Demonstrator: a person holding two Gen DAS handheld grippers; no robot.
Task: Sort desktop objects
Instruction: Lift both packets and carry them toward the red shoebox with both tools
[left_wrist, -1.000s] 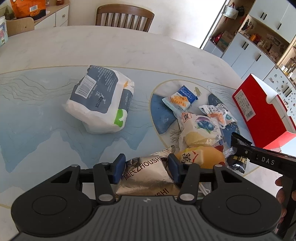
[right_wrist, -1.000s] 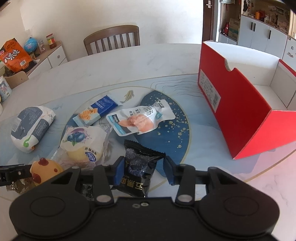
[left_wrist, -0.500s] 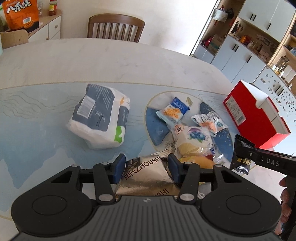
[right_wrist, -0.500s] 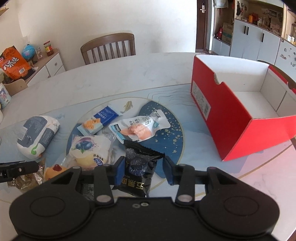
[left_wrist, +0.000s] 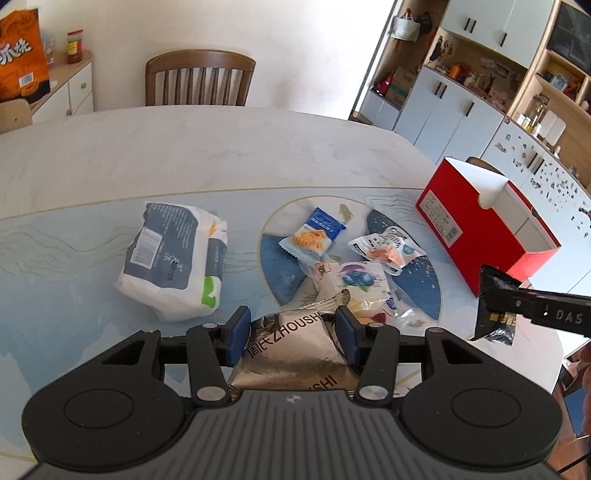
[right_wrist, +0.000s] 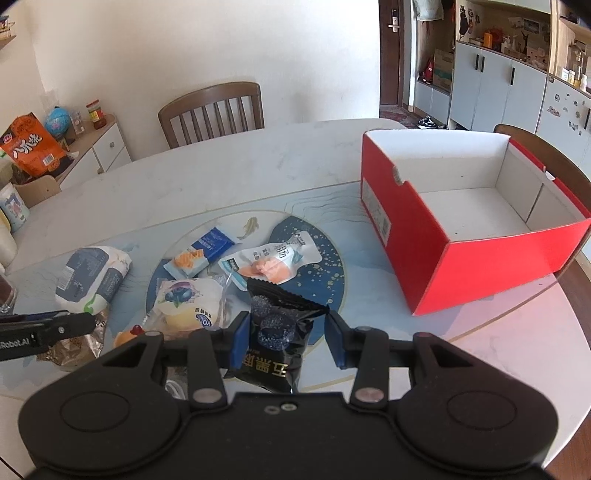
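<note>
My left gripper (left_wrist: 291, 334) is shut on a silver foil snack packet (left_wrist: 295, 347), held above the table. My right gripper (right_wrist: 286, 339) is shut on a black snack packet (right_wrist: 275, 339), also lifted; in the left wrist view the black snack packet (left_wrist: 495, 314) hangs at the right. An open red box (right_wrist: 424, 236) with a white, bare inside stands to the right. On the table lie a blue cracker packet (right_wrist: 203, 251), a white pouch with an orange picture (right_wrist: 273, 260), a blueberry bread bag (right_wrist: 188, 302) and a white and grey tissue pack (left_wrist: 173, 258).
The round marble table (left_wrist: 184, 155) carries a blue patterned mat (left_wrist: 55, 266). A wooden chair (left_wrist: 199, 77) stands behind it and a second chair (right_wrist: 546, 151) behind the red box. A sideboard (right_wrist: 92, 151) with an orange bag is at the left; cabinets line the right wall.
Both grippers have risen with their packets, so the table and box look farther below. The left gripper also rolled a little. Neither grip has changed.
</note>
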